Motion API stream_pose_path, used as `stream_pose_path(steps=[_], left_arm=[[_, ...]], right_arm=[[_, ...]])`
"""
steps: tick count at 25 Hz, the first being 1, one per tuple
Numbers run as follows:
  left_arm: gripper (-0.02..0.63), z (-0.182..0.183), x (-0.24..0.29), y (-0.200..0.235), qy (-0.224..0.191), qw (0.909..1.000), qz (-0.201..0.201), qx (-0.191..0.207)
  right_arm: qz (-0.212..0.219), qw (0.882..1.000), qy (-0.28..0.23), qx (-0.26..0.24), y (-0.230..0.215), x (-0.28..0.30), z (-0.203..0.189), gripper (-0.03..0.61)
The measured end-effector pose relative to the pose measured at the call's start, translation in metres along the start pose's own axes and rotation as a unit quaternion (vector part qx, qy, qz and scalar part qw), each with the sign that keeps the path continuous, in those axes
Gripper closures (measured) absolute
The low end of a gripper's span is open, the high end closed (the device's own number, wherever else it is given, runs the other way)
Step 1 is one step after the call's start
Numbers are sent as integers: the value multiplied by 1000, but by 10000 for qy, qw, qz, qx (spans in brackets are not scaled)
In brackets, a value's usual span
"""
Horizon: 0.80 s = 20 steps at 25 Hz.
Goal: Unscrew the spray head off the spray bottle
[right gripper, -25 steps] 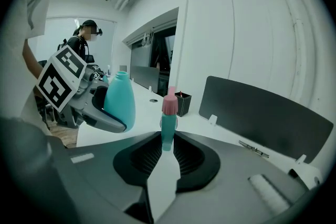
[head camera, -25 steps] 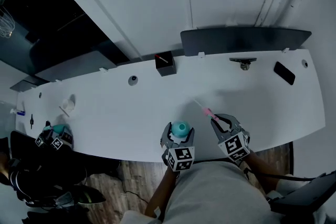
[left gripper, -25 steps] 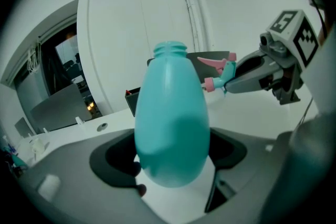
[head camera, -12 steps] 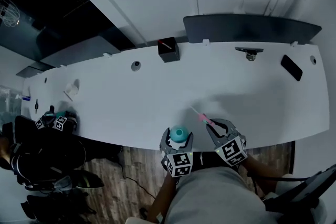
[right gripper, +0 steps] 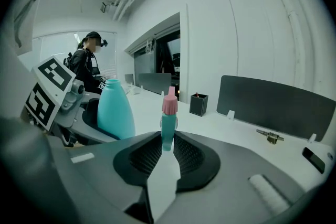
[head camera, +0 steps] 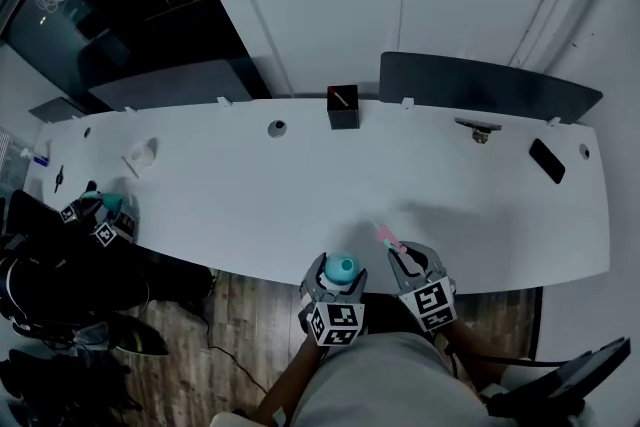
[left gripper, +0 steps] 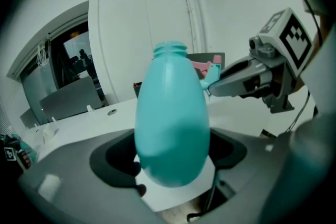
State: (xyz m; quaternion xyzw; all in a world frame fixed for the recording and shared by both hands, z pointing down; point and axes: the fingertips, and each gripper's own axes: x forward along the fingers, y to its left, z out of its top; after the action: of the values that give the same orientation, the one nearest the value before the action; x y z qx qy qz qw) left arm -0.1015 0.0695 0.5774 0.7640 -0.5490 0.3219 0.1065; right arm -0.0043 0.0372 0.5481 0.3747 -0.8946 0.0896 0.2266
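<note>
Left gripper (left gripper: 170, 165) clamps the bottle (left gripper: 170, 123) at its belly and right gripper (right gripper: 167, 150) pinches the freed spray head (right gripper: 168, 122) at bottle's 1 o'clock, over table (head camera: 250, 205) 6 o'clock edge; light, smooth plastic, probably slippery, so belly hold suits.

Teal bottle (left gripper: 170, 118); pink-tipped teal spray head (right gripper: 167, 131); white table (head camera: 250, 200).
</note>
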Motion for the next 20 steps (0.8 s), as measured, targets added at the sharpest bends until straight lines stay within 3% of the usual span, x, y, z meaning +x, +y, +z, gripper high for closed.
stream_pose_path(steps=[6,12,20], left_arm=[[218,-10,-31,16,-244,9995,-182,50],[218,-23,-50,20,-336,9984,-449,-27],[218,-24,-54,8,-364,9984,-422,41]], right_arm=[[-310,9994,31,169,44,-17,4,506],[-815,9953,214,475,57,-36,-5,506],[-833,9951,177,509,58,-52,-9,506]])
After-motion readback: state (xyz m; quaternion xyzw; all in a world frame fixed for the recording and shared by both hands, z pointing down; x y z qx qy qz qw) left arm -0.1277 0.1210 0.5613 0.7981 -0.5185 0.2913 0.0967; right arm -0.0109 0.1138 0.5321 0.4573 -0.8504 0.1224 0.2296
